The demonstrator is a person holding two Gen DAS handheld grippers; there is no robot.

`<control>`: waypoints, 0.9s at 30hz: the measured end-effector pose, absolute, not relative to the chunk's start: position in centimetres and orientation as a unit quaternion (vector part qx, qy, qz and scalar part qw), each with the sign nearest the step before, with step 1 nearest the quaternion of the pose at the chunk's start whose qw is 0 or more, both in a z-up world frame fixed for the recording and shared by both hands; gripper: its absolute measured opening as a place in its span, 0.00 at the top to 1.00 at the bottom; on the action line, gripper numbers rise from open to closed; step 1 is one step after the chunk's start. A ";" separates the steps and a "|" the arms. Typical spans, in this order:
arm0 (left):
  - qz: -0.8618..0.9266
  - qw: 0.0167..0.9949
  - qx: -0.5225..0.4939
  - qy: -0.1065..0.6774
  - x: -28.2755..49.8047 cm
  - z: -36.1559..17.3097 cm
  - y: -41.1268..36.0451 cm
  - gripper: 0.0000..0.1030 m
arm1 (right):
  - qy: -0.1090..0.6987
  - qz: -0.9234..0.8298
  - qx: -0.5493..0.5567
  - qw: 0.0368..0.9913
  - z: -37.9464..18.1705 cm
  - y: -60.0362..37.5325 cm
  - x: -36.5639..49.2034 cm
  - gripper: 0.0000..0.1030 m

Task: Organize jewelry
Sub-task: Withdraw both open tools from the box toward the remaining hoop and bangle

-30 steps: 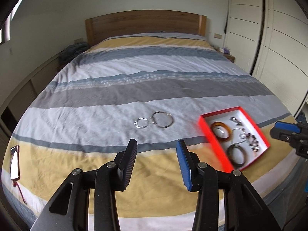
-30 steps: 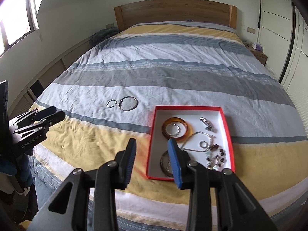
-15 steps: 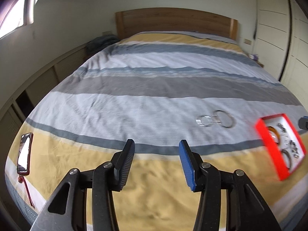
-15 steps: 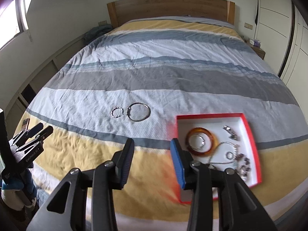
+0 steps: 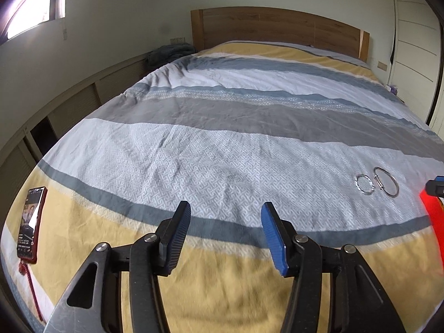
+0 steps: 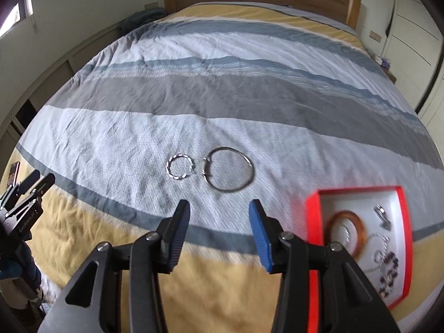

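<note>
large bangle [image 6: 229, 169]: we judge it light, stiff, slick; pinch across its thin rim.
twisted ring [image 6: 180, 167]: small, just beside it.
right gripper [image 6: 219, 226]: empty, jaws opening.
left gripper [image 5: 225, 229]: same.

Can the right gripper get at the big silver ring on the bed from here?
Probably yes. The right gripper, jaws opening with nothing between them, points at the big silver ring, which lies flat on the bedspread with only bare cloth between; the small twisted ring sits just beside it.
</note>
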State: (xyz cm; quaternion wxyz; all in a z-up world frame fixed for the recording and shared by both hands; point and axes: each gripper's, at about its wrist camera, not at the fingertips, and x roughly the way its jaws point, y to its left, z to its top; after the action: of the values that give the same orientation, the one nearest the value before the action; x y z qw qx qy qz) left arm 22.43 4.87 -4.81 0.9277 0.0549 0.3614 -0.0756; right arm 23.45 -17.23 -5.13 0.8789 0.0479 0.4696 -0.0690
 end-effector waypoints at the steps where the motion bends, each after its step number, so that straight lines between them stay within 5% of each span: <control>1: -0.077 0.928 0.055 0.360 22.6 -4.9 4.8 0.47 | 0.471 -0.068 0.050 0.878 -5.5 -17.1 23.9 0.59; 27: -0.097 0.923 0.027 0.372 24.3 -6.4 4.5 0.42 | 0.496 -0.061 0.022 0.866 -8.1 -14.9 27.6 0.56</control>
State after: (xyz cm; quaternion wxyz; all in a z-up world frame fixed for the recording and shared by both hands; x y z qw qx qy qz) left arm 24.27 4.46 -6.35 0.9230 0.0266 0.3715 -0.0967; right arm 27.62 -14.93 -8.13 0.8659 0.0219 0.4960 -0.0608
